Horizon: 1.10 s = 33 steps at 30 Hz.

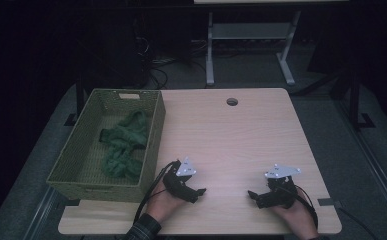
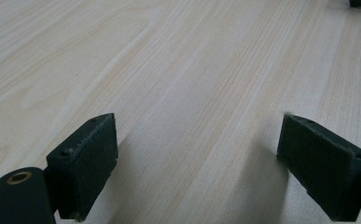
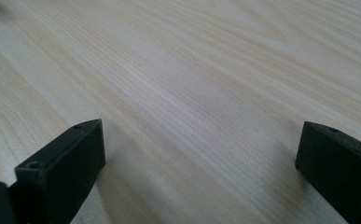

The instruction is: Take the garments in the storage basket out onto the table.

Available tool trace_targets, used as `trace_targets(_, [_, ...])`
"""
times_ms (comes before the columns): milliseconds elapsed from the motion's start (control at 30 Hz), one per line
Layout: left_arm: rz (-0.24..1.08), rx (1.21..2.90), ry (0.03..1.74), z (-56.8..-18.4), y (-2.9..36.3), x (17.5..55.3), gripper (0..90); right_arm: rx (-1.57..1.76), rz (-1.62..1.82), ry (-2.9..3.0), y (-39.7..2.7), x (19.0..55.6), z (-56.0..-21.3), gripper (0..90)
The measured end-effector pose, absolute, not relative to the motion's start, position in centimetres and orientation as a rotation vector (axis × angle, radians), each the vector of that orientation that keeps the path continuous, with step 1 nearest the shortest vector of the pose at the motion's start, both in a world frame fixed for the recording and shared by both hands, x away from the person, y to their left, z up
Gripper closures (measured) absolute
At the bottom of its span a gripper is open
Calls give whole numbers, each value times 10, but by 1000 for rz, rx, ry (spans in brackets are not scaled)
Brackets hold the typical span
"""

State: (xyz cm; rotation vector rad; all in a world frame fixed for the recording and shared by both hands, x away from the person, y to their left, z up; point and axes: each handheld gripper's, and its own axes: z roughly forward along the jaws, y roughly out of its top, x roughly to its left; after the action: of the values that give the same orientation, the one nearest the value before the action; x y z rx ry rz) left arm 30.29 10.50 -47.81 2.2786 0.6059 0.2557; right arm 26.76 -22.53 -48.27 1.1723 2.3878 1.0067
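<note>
Nearest the camera in the high view, the person's two hands rest on the front part of the light wooden table, each wrapped around a black two-jaw gripper with a grey three-cornered plate on top. The left gripper sits a bit left of centre, its tip pointing toward the middle of the table. The right gripper is over on the right, tip pointing back at the left one, so the two face each other with a stretch of bare wood between them. A striped sleeve cuff pokes in at the bottom edge behind the left hand, and black cables trail back off both grippers.

Claw state: both are spread wide with nothing in them. In the left gripper view the left gripper's two black pads stand far apart, low over the pale wood grain. Same deal in the right gripper view: pads wide apart, just table between.

Just beside the left hand, along the table's left side, is the olive-green woven rectangular basket. Lying inside it, toward its right wall, is a crumpled dark green cloth with a black strap-like bit at its left end; neither gripper touches it.

Farther back there's a small round hole in the tabletop near the far edge. Beyond the table the room is dark, with the grey metal legs of another desk on the floor.
</note>
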Motion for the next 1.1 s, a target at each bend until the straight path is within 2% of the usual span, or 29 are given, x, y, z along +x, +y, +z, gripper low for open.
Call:
trace_targets(500, [245, 2277, 611, -477, 105, 310, 124, 1180, 1006, 2382, -226, 266, -483, 10])
trace_targets(1100, [171, 2246, 606, -456, 111, 311, 133, 1188, 1003, 2380, -226, 266, -483, 10])
